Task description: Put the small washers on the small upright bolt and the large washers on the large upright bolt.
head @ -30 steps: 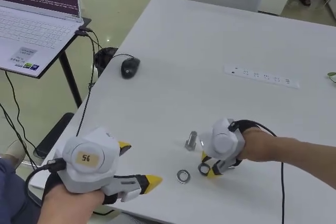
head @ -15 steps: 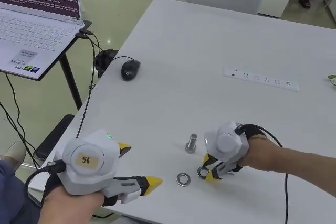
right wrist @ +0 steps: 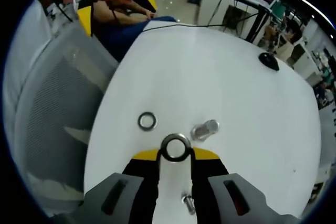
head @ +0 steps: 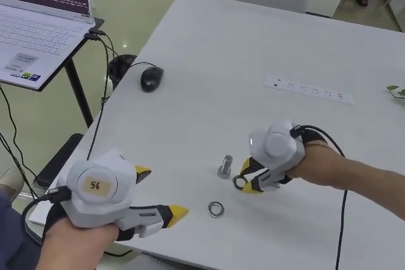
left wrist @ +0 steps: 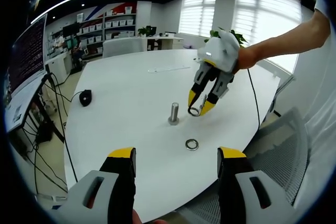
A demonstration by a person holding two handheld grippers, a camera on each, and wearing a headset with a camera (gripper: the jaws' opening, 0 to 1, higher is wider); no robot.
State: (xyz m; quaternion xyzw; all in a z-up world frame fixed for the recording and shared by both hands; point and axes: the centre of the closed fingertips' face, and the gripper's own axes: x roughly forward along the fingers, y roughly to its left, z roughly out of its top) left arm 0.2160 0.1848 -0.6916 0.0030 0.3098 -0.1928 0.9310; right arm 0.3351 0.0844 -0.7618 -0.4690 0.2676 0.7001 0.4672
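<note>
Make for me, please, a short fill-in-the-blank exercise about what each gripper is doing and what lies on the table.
1. The right gripper holds one ____ between its jaws.
2. The left gripper has its jaws ____ and holds nothing.
3. On the table, near the upright bolt, exactly ____ loose washer lies flat.

Missing words: washer; open; one.
</note>
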